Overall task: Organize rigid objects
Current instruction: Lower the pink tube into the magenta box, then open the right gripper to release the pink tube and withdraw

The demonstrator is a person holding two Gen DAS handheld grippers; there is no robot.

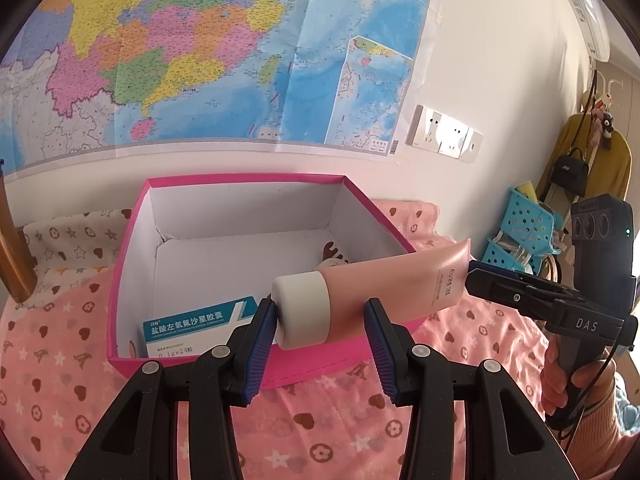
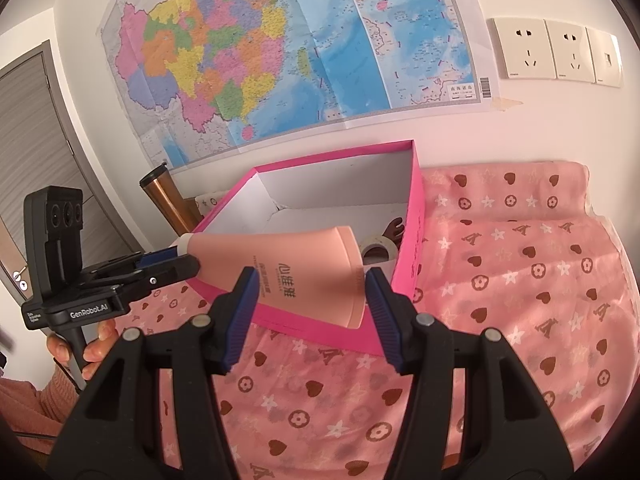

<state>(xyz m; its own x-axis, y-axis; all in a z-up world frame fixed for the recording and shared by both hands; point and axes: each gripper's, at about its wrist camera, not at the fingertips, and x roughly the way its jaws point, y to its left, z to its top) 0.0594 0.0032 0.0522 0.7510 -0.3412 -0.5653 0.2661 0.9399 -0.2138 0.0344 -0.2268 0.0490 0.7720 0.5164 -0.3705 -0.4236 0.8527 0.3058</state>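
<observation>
A pink tube with a white cap hangs level above the near wall of the pink box, which sits on the bed's pink patterned sheet. The right gripper has its fingers closed on the tube's flat crimped end, off the box's right side. The left gripper stands at the box's near wall with the cap between its fingers; one pad seems to touch the cap, the other stands clear beside the tube, so it is not clamping. Inside the box lie a medicine carton at the near left and a tape roll at the right wall.
</observation>
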